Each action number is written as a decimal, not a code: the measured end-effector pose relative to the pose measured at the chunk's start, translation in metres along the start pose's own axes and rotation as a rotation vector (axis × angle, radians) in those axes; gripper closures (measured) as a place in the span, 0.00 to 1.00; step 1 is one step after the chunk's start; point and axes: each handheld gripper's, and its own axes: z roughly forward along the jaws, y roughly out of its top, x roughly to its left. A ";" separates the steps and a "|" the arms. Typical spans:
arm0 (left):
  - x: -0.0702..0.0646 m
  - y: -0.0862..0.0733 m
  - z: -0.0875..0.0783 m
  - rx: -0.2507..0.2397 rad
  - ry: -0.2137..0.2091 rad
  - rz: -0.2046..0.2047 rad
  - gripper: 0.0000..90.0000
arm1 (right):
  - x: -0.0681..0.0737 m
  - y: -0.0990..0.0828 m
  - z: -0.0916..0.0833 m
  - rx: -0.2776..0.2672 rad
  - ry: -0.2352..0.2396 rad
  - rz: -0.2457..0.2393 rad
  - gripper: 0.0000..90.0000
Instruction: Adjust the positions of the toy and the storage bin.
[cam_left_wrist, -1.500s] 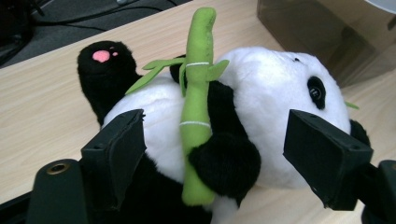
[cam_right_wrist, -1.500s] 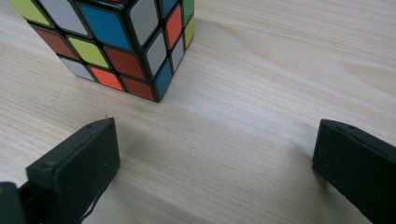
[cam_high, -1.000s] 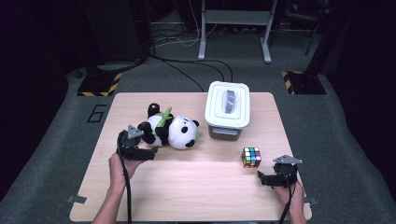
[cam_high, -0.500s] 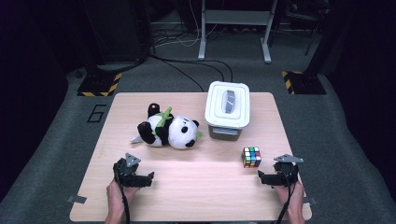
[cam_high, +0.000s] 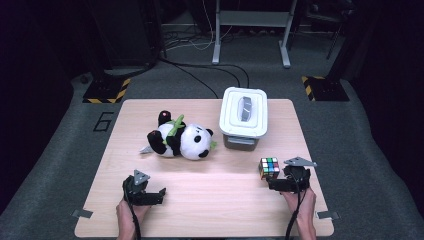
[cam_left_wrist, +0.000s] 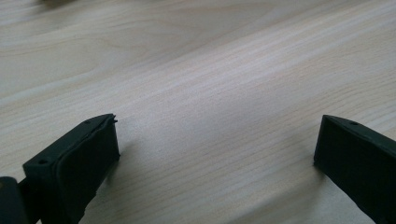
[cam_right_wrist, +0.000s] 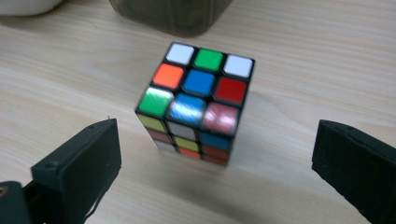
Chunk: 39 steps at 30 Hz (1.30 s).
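Observation:
A colour-scrambled puzzle cube (cam_high: 269, 167) (cam_right_wrist: 196, 100) stands on the wooden table (cam_high: 220, 200) at the right. My right gripper (cam_high: 274, 181) (cam_right_wrist: 215, 125) is open just behind it, with the cube ahead of the jaws and untouched. A stuffed panda (cam_high: 181, 140) lies on its back left of centre. My left gripper (cam_high: 157, 195) (cam_left_wrist: 215, 135) rests low near the front edge, well short of the panda. Its jaws have just been opening and stand wide with only bare wood between them.
A grey box with a white lid (cam_high: 243, 117) stands behind the cube, its dark wall (cam_right_wrist: 170, 16) showing in the right gripper view. The floor around the table is dark, with cables and a stand at the back.
My left hand drew back from the panda to the near edge and sank to the table. My right gripper moved forward to the cube. Panda, box and cube stayed put.

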 end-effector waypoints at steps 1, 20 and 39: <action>0.000 0.000 0.000 0.000 -0.001 -0.001 0.00 | 0.002 0.002 0.002 0.006 -0.005 0.000 0.02; 0.000 0.000 0.000 0.001 -0.008 0.010 0.00 | 0.014 0.009 0.034 0.050 -0.044 0.034 0.35; 0.000 0.000 0.001 -0.006 -0.012 0.013 0.00 | 0.011 0.006 0.031 0.025 0.012 0.012 0.37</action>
